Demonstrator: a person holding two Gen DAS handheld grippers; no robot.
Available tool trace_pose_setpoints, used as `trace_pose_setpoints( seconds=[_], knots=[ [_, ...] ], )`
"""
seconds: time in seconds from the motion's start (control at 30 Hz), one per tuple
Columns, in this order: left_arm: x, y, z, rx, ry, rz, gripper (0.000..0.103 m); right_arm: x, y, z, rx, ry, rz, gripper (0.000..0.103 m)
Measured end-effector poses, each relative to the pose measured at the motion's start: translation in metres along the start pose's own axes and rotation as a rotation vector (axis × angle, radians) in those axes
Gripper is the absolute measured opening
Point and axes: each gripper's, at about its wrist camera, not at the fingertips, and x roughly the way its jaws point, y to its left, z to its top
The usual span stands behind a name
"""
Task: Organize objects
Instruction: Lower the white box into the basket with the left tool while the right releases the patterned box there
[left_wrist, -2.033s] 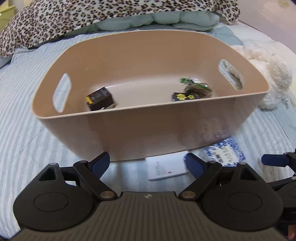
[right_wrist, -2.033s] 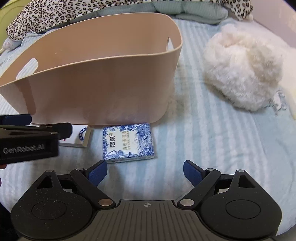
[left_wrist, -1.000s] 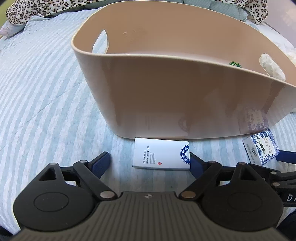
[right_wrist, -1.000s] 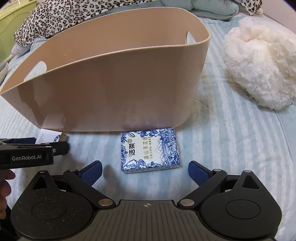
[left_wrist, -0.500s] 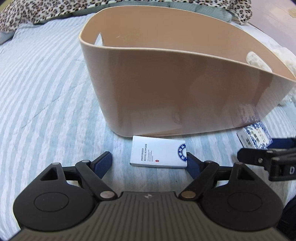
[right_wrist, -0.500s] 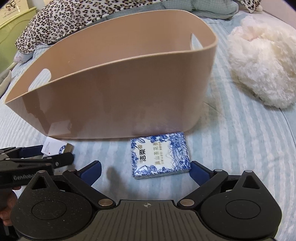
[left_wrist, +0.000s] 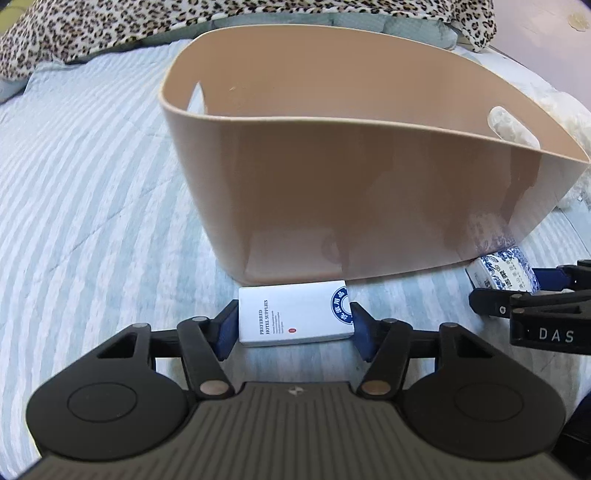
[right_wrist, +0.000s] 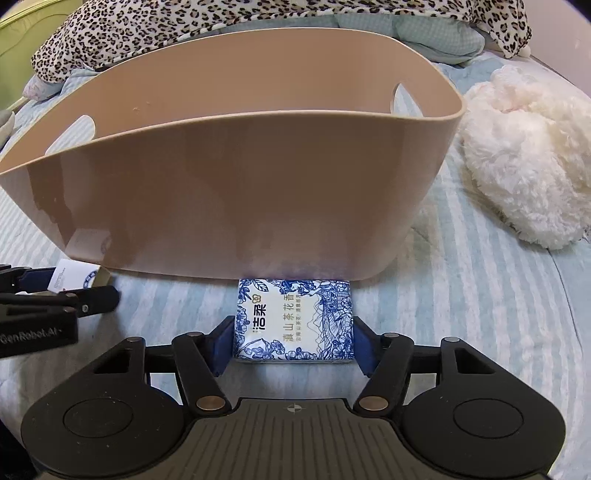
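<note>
A beige plastic basket (left_wrist: 369, 192) with handle cut-outs stands on the striped bed; it also shows in the right wrist view (right_wrist: 240, 192). A white hotel-supplies box (left_wrist: 293, 314) lies at its foot. My left gripper (left_wrist: 293, 323) is shut on that box, pads against both ends. A blue-and-white tissue pack (right_wrist: 293, 321) lies at the basket's foot further right. My right gripper (right_wrist: 293, 343) is shut on the pack. The pack also shows in the left wrist view (left_wrist: 502, 271). The basket's contents are hidden by its wall.
A white fluffy plush (right_wrist: 524, 162) lies right of the basket. Leopard-print bedding (right_wrist: 258, 26) and a teal pillow (right_wrist: 424, 33) lie behind the basket. Striped bedspread (left_wrist: 85, 192) stretches to the left.
Both grippers moved forward and down to the bed. The left closed on the white box, the right closed on the tissue pack.
</note>
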Motion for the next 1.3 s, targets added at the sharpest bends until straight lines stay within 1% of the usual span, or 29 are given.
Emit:
trace_pose_setpoints(
  seconds=[0.03,0.1,0.23,0.4,0.43,0.47,0.53,0.57,0.67,0.8,0.93,1.03,1.2,1.3],
  knots=[
    [0.001,-0.010,-0.001,-0.003,0.001,0.002,0.062,-0.002,-0.001,-0.002,-0.003,0.000,-0.005,0.060],
    [-0.002,-0.015,-0.003,-0.010,0.001,0.008,0.062,-0.007,-0.003,-0.005,-0.012,-0.002,-0.018,0.060],
    [-0.019,-0.020,-0.004,-0.005,-0.011,-0.010,0.062,-0.024,-0.008,-0.014,-0.004,-0.002,-0.005,0.060],
    [-0.041,-0.023,-0.002,0.050,-0.064,-0.008,0.062,-0.062,-0.003,-0.017,-0.014,-0.065,-0.002,0.060],
    [-0.046,-0.024,-0.002,0.061,-0.072,-0.014,0.062,-0.065,0.002,-0.013,-0.015,-0.081,0.002,0.060],
    [-0.051,-0.024,-0.003,0.069,-0.080,-0.027,0.062,-0.056,0.016,0.001,-0.018,-0.094,0.005,0.060],
    [-0.059,-0.027,-0.005,0.072,-0.093,-0.042,0.062,-0.054,0.033,0.000,-0.030,-0.124,0.007,0.060],
    [-0.064,-0.028,-0.006,0.073,-0.100,-0.045,0.062,-0.060,0.036,0.001,-0.038,-0.139,0.007,0.060],
    [-0.070,-0.035,0.006,0.068,-0.129,-0.047,0.062,-0.076,0.036,-0.002,-0.047,-0.180,0.018,0.060],
    [-0.085,-0.032,0.015,0.078,-0.181,-0.028,0.062,-0.098,0.034,0.005,-0.036,-0.245,0.034,0.060],
    [-0.099,-0.035,0.026,0.138,-0.251,0.018,0.062,-0.115,0.030,0.021,-0.018,-0.317,0.044,0.060],
    [-0.102,-0.038,0.038,0.163,-0.277,0.040,0.062,-0.124,0.029,0.035,-0.026,-0.358,0.038,0.060],
    [-0.098,-0.045,0.059,0.182,-0.318,0.078,0.062,-0.125,0.031,0.056,-0.017,-0.422,0.016,0.060],
    [-0.090,-0.049,0.071,0.179,-0.323,0.086,0.062,-0.117,0.033,0.067,-0.020,-0.442,0.004,0.060]
  ],
)
